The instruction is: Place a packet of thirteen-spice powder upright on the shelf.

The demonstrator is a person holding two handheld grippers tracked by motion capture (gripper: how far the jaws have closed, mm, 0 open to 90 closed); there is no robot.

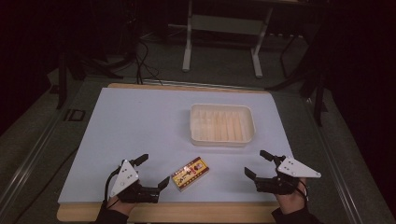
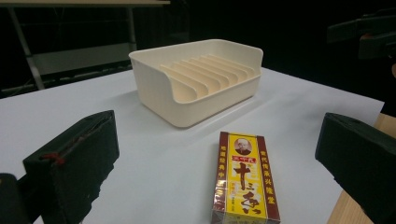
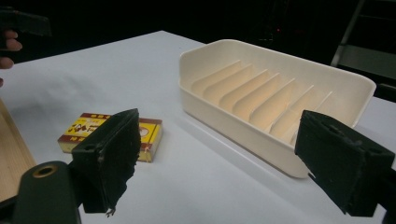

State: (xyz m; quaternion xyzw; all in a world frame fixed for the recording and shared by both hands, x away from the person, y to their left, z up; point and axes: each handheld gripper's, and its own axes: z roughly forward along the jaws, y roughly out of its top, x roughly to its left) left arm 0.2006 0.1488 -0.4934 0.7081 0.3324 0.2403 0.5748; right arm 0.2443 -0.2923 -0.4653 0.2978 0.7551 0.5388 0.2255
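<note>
On a pale blue-white table (image 1: 140, 121), seen from above, a small yellow and dark red box (image 1: 190, 174) lay flat near the front edge, roughly midway between two hand-held grippers. Its printed face pointed up, with large dark characters on a yellow panel and a small portrait at one end. It lay at a slant to the table edge.

Behind the box, and well apart from it, stood a cream plastic tray (image 1: 198, 136) with raised walls and a row of thin upright dividers inside. Its slots looked bare.

To the left of the box, the left gripper (image 1: 154, 172) hovered low over the table, held by a hand in a dark sleeve at the bottom of the high view. Its two black jaws stood wide apart with nothing between them. The nearer jaw tip was just beside the box, though no contact was visible. In the left gripper view, the box (image 2: 246, 181) lay between the jaws and ahead of them, with the tray (image 2: 154, 84) beyond it.

To the right, the right gripper (image 1: 257, 163) was held by the other hand (image 1: 290, 199), also low and near the front edge. Its jaws were likewise spread wide and held nothing. In the right gripper view, the box (image 3: 86, 127) sat partly behind one jaw, and the tray (image 3: 224, 116) stood ahead.
</note>
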